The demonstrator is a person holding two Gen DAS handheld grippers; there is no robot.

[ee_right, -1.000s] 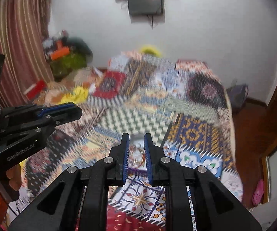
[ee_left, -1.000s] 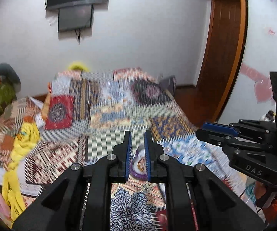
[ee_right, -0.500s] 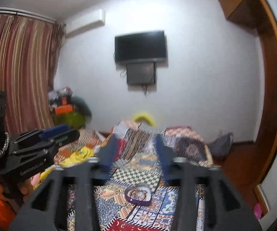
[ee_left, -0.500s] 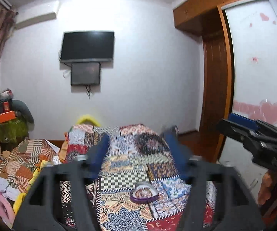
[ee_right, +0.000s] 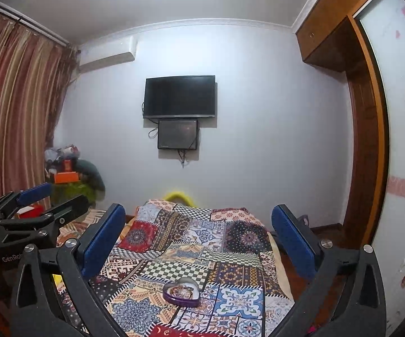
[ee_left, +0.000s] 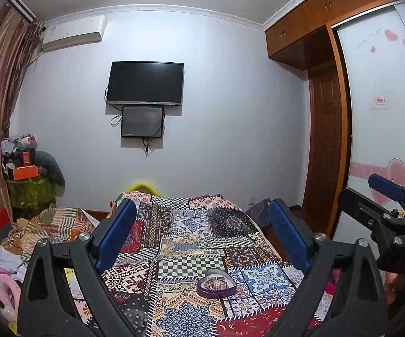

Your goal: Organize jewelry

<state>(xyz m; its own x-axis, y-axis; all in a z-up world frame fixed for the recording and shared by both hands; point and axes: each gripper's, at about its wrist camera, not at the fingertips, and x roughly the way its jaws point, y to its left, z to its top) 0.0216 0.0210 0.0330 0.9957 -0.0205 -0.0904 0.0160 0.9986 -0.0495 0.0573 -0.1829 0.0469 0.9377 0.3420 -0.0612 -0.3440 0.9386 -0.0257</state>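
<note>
A purple heart-shaped box (ee_left: 216, 283) lies open on the patchwork bedspread (ee_left: 191, 241), on the near part of the bed, with small jewelry pieces inside that are too small to make out. In the right wrist view the same box (ee_right: 182, 292) sits just left of the middle of the bedspread (ee_right: 202, 236), touching nothing but the cloth.

The left gripper (ee_left: 202, 236) is held level above the near end of the bed, pointing along it toward the far wall. Its jaws are opening, spread wide, with nothing between them; the box lies below and well apart from the blue pads (ee_left: 116, 233). The right gripper (ee_right: 202, 238) is likewise level and aimed the same way, its jaws also opening wide and empty, blue pads (ee_right: 104, 238) to either side of the view.

The two tools are side by side: the right gripper (ee_left: 385, 196) shows at the right edge of the left view, and the left gripper (ee_right: 42, 199) at the left edge of the right view.

On the far wall hang a dark television (ee_left: 145, 82) and a smaller dark panel (ee_left: 142, 122) below it. A striped curtain (ee_right: 14, 112) hangs on the left, a wooden wardrobe (ee_left: 323, 112) stands on the right.
</note>
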